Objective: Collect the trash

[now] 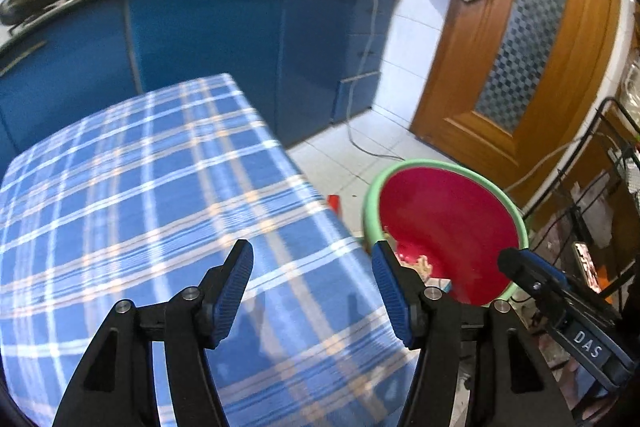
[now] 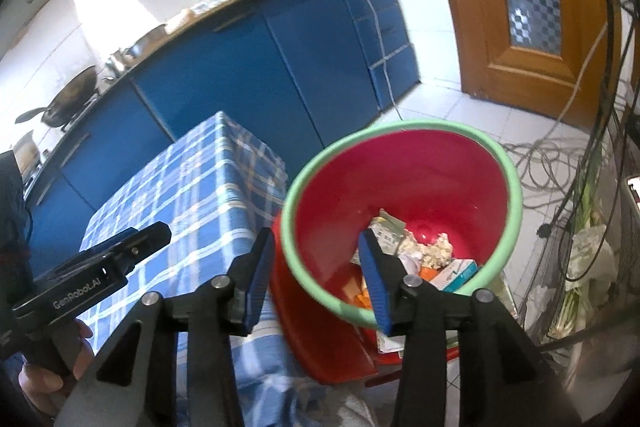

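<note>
A red trash bin with a green rim [image 2: 516, 195] stands on the floor to the right of a table with a blue plaid cloth [image 2: 188, 195]. Crumpled paper, small boxes and scraps [image 2: 424, 251] lie at its bottom. My right gripper [image 2: 316, 267] is open and empty, straddling the bin's near rim from above. My left gripper [image 1: 312, 287] is open and empty above the table's right edge; the bin's rim [image 1: 370, 195] and the cloth [image 1: 140, 207] show there. The right gripper's body [image 1: 568, 307] reaches in from the right over the bin.
Blue kitchen cabinets [image 1: 208, 31] with pots and bowls on the counter run behind the table. A wooden door [image 1: 520, 59] is at the back right. Loose cables [image 2: 552, 163] lie on the tiled floor. A wire rack [image 1: 616, 187] stands right of the bin.
</note>
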Available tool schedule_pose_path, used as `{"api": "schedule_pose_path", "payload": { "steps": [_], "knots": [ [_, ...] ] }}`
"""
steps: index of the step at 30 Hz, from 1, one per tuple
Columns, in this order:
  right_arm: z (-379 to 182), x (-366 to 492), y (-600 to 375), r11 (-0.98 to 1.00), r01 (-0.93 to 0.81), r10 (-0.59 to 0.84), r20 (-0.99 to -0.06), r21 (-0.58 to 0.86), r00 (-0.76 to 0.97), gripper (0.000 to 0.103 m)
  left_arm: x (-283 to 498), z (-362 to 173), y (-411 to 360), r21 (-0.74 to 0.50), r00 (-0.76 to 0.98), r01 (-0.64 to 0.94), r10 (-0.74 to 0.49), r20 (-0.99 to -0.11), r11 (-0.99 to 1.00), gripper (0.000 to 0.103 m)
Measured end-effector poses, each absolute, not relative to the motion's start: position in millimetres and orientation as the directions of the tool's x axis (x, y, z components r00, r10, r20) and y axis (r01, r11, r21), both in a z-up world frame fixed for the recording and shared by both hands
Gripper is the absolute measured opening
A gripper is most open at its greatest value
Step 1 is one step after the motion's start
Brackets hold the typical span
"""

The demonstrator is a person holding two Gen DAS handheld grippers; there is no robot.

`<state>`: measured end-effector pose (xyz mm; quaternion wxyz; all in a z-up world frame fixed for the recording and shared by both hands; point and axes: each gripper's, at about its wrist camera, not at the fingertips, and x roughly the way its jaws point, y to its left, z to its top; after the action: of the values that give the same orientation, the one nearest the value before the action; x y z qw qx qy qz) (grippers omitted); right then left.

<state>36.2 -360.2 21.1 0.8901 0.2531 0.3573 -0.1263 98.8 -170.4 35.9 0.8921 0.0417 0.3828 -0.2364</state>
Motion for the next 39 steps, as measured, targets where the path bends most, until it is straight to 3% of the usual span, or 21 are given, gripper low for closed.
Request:
{"api": "schedule_pose_path", "payload": {
  "steps": [6, 8, 17, 39],
  "knots": [
    [39.2, 33.3, -331.8, 0.874, 0.348, -0.033, -0.672, 0.340, 0.740, 0.056, 83.5, 44.7, -136.3, -0.093, 0.642, 0.375, -0.331, -0.692, 0.922, 0.071],
    [44.2, 32.2, -321.9, 0.884, 0.327, -0.025, -0.664, 0.335, 0.747, 0.064, 77.8, 47.1, -125.8, -0.087, 0.655, 0.351, -0.311, -0.688, 0.932, 0.072],
    [60.0, 25.4, -288.5, 0.915, 0.258, -0.002, -0.637, 0.309, 0.771, 0.073, 62.8, 54.1, -95.3, -0.092, 0.682, 0.288, -0.271, -0.679, 0.953, 0.073],
    [69.4, 21.0, -269.3, 0.931, 0.224, 0.005, -0.627, 0.287, 0.779, 0.073, 45.5, 68.3, -72.6, -0.117, 0.738, 0.244, -0.263, -0.622, 0.963, 0.073]
  ]
}}
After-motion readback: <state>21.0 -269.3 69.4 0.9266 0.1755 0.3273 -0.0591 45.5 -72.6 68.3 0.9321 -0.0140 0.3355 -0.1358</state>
